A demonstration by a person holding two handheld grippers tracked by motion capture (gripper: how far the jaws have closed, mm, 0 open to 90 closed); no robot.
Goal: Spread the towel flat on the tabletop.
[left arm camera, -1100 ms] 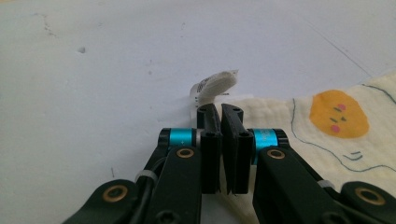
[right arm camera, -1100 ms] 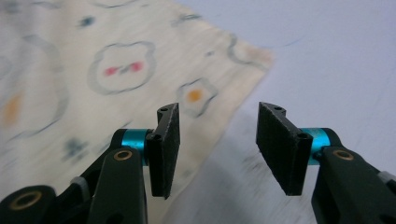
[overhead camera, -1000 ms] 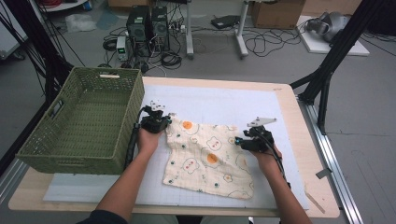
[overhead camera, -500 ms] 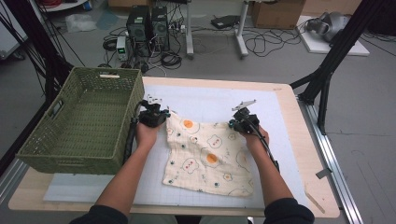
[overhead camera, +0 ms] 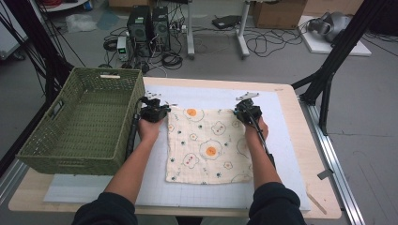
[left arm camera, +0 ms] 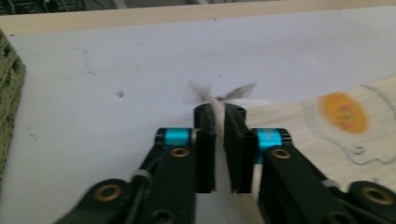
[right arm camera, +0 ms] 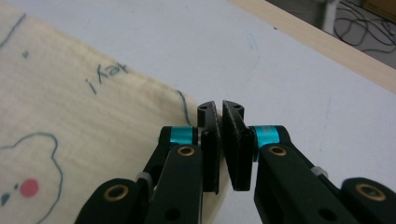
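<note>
Cloth (overhead camera: 209, 145) is pinched at both far corners: right gripper (right arm camera: 219, 109) clamped shut on its corner, left gripper (left arm camera: 218, 108) just easing open, fabric between its jaws. I'd re-clamp left, then keep that edge taut.

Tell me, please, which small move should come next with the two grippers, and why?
Probably open the left gripper fully: the cloth lies spread flat on the white mat, while both grippers hold its far corners. The right gripper looks shut on its corner.

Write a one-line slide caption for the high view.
Two hand-held grippers, left and right, pinch the far corners of an egg-print cloth spread flat beside a green wicker basket.
</note>
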